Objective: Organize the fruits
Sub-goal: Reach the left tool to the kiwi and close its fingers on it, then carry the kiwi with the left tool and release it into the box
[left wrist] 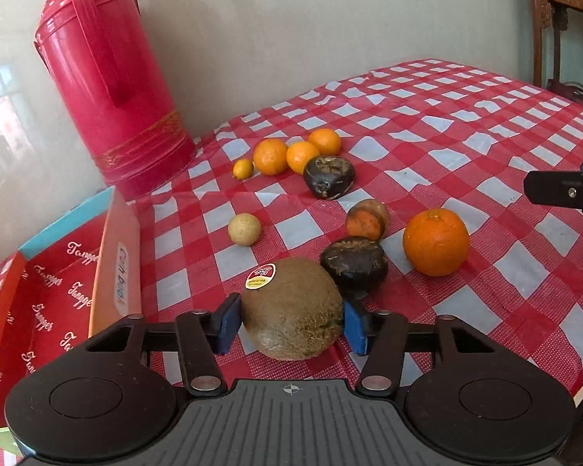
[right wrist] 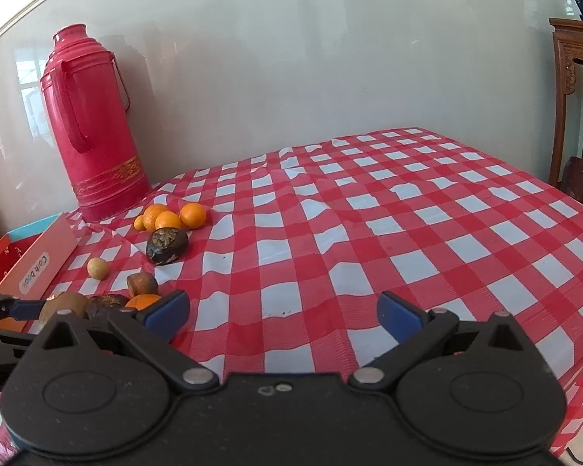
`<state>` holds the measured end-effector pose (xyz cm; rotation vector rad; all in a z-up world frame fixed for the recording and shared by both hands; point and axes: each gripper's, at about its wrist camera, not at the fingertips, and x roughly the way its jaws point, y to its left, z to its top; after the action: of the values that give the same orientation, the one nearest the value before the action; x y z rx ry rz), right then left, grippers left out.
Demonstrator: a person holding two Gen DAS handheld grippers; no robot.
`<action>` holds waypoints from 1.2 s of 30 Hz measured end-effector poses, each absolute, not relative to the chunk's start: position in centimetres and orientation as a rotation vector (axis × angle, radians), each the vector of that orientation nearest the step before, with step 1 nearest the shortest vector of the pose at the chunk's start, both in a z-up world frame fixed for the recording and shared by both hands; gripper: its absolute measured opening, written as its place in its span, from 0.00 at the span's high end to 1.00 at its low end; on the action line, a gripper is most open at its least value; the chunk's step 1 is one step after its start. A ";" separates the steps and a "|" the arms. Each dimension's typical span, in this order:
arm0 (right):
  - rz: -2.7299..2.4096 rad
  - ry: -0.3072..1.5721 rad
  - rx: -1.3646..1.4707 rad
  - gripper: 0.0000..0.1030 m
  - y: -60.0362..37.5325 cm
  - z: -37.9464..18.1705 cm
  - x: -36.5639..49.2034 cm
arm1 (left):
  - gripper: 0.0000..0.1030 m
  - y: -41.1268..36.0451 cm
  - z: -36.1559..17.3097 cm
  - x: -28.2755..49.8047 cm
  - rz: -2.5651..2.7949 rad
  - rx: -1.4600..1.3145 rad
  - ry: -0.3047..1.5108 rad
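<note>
A brown kiwi with a red and yellow sticker lies on the checked tablecloth, and my left gripper is shut on it, one blue pad against each side. Just behind it sit a dark wrinkled fruit, a brown-orange fruit and a large orange. Farther back are a pale round fruit, another dark fruit and a cluster of small oranges. My right gripper stands open over bare cloth, nothing between its fingers. The kiwi shows at its lower left.
A tall red thermos stands at the back left against the wall. An open red and blue cardboard box sits left of the kiwi. Carved wooden furniture stands beyond the table's right side. The cloth's right half holds no fruit.
</note>
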<state>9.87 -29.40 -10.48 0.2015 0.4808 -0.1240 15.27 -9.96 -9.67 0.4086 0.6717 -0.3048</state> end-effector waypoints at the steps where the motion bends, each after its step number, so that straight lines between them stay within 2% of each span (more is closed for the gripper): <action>1: -0.123 0.482 0.198 0.05 -29.3 -10.5 9.9 | 0.50 -9.9 -9.7 15.2 -0.304 0.406 0.670; 12: -0.121 0.490 0.194 0.05 -29.2 -10.7 10.0 | 0.53 -8.9 -8.8 14.3 -0.278 0.356 0.616; 26: -0.102 0.481 0.165 0.05 -28.4 -10.5 9.7 | 0.53 -2.8 -3.6 13.5 -0.027 0.209 0.452; 36: -0.080 0.474 0.138 0.05 -27.4 -10.5 9.6 | 0.53 5.3 -5.7 16.2 0.246 0.069 0.589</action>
<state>9.57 -27.43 -10.47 0.1379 0.4740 -0.0800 16.21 5.32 -5.68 0.0689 0.5894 0.2463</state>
